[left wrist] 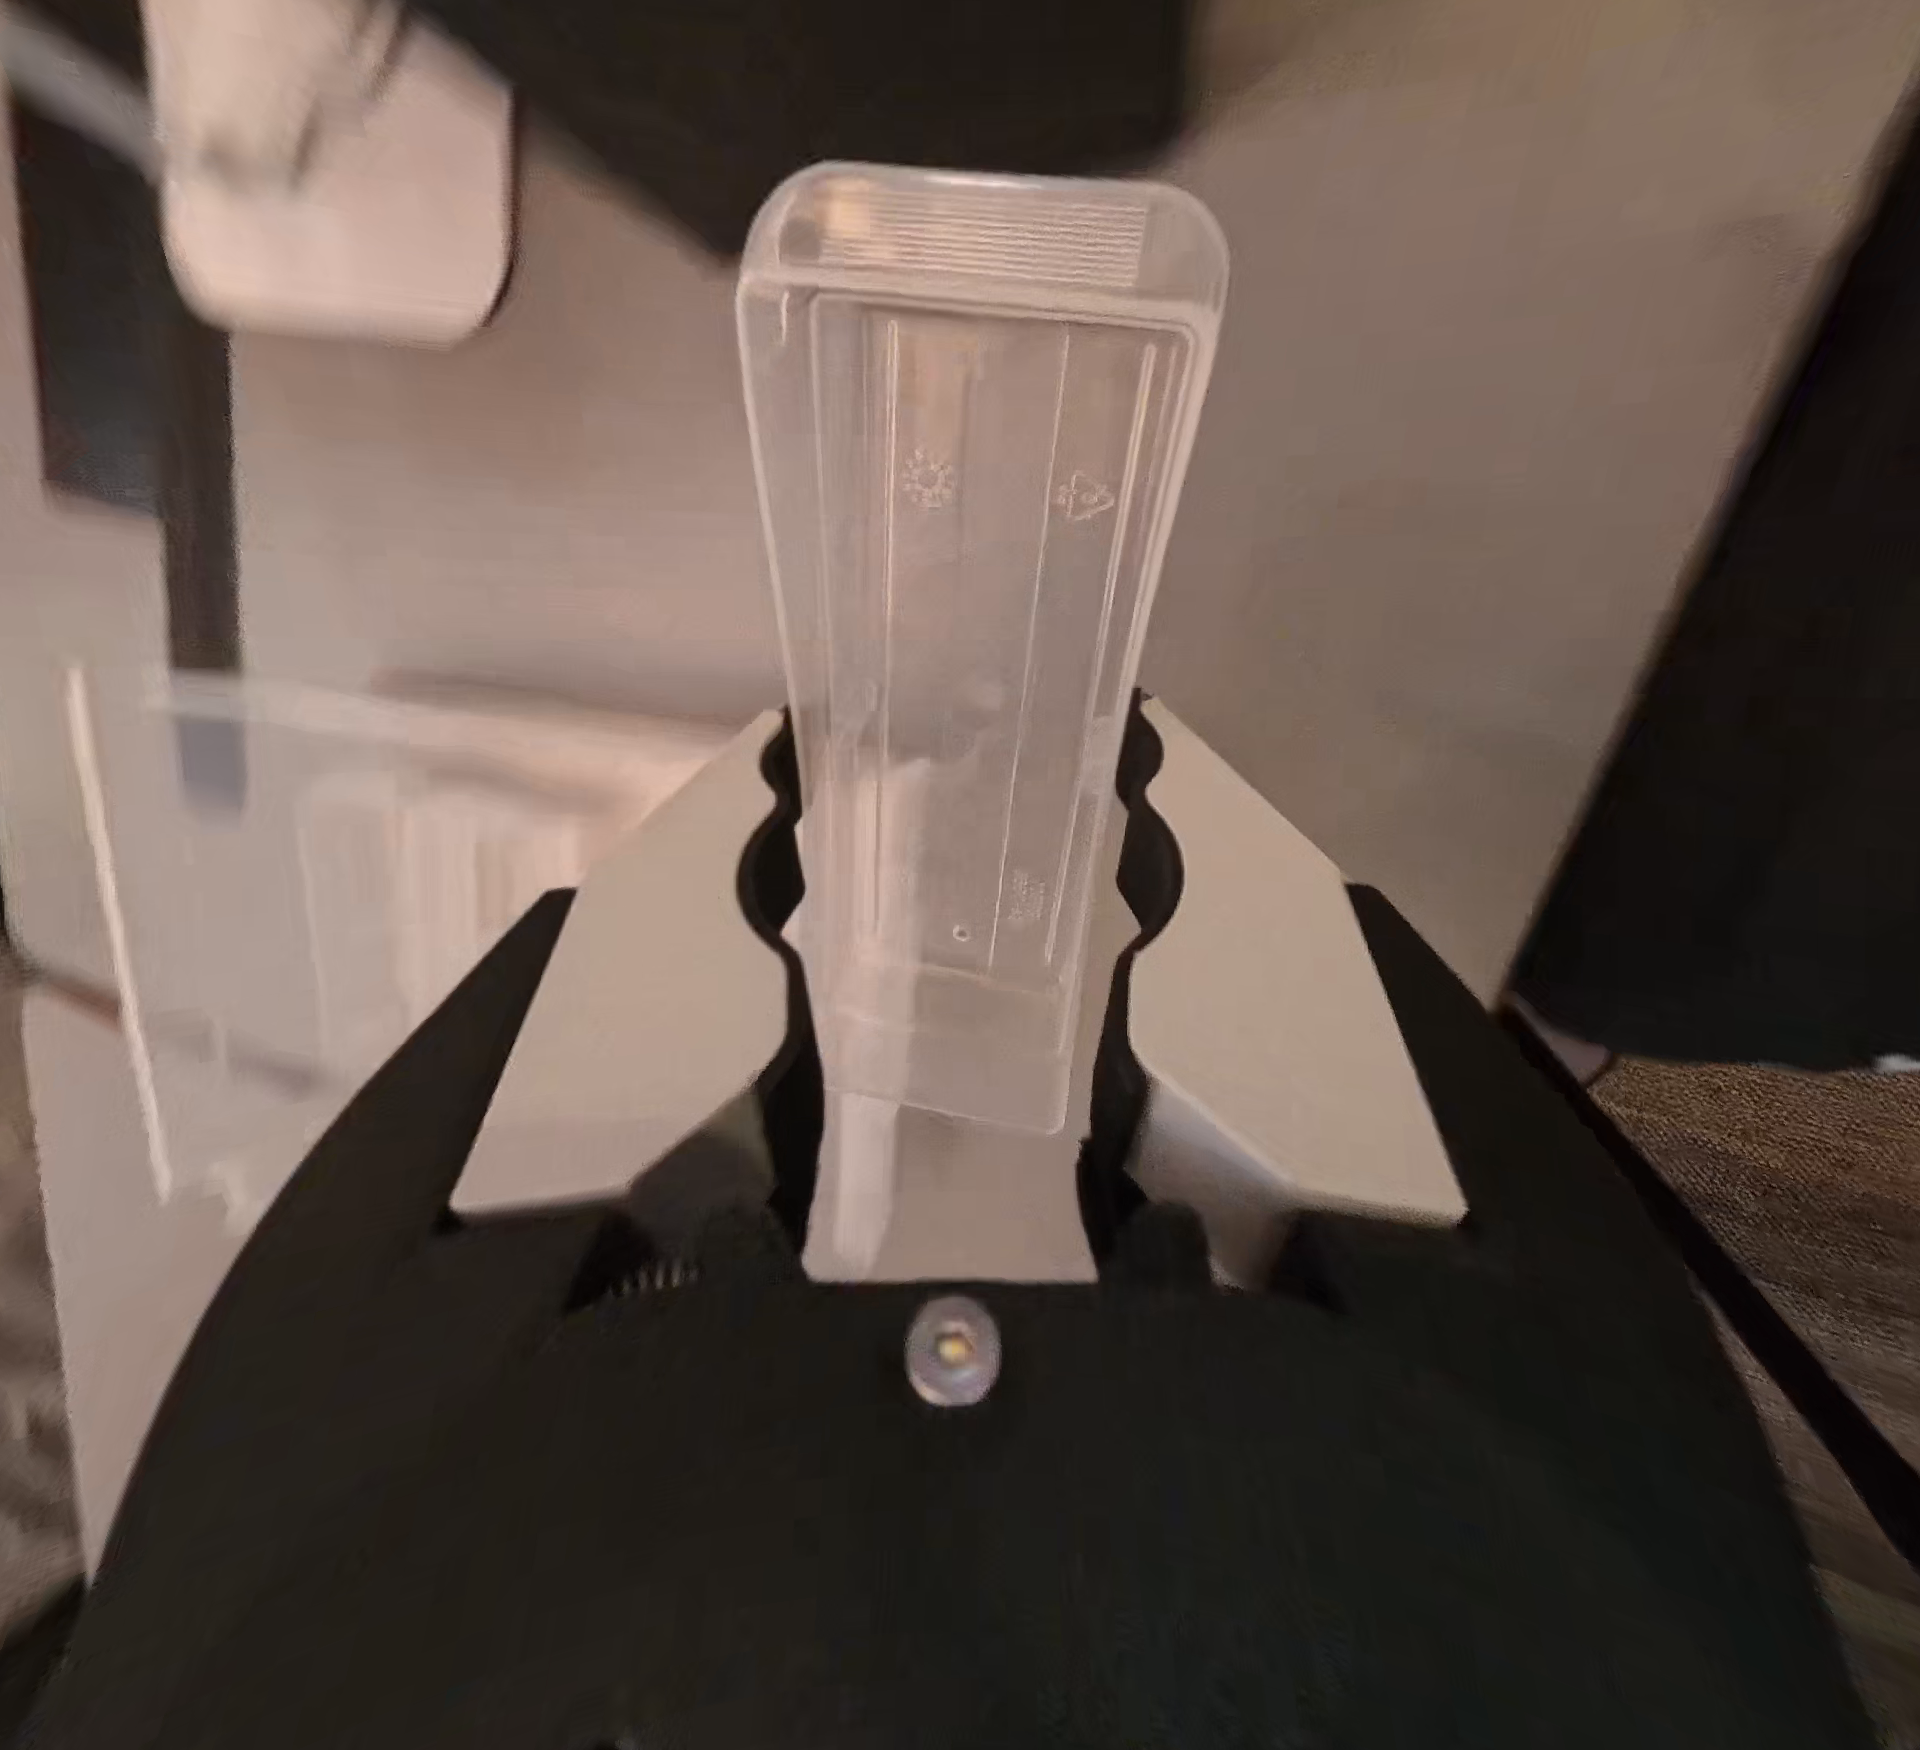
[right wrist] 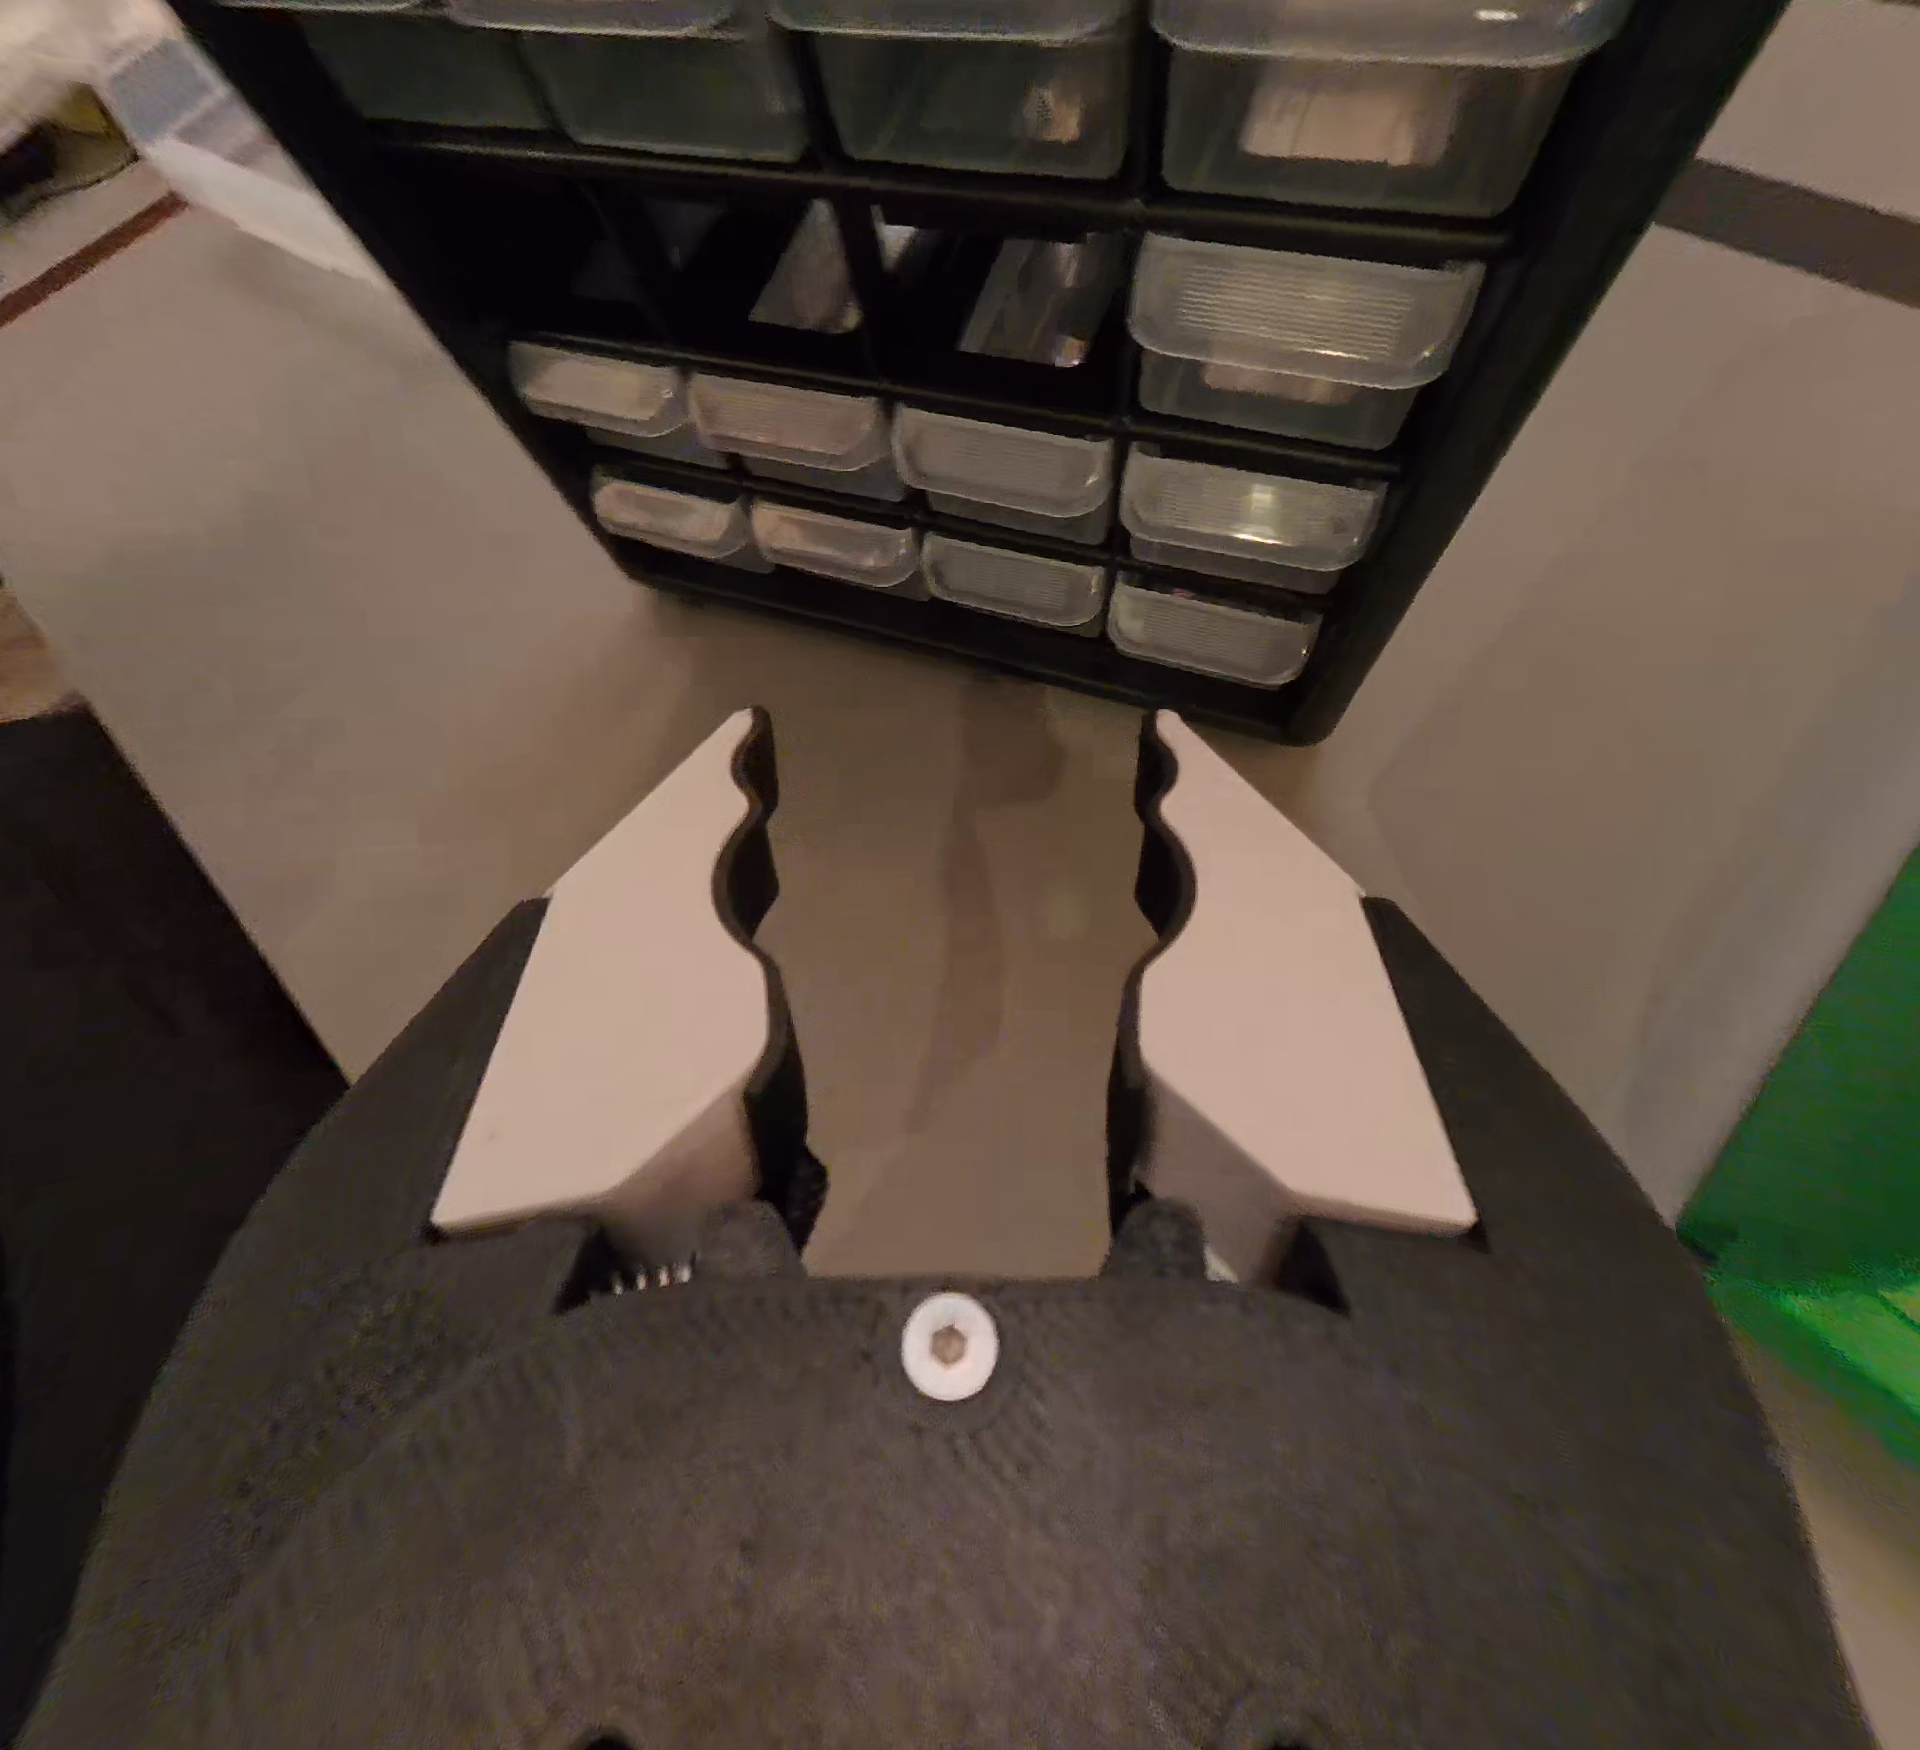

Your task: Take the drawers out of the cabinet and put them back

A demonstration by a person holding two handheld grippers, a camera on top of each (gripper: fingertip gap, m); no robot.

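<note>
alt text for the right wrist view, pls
The open, empty right gripper hovers over a beige table, facing a black drawer cabinet. Clear drawers fill most slots, but three second-row slots are empty.

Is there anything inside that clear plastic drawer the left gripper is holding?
The clear plastic drawer, clamped in the left gripper, looks empty: only its moulded walls and base show through. Its near end sits between the fingers, partly hidden.
</note>
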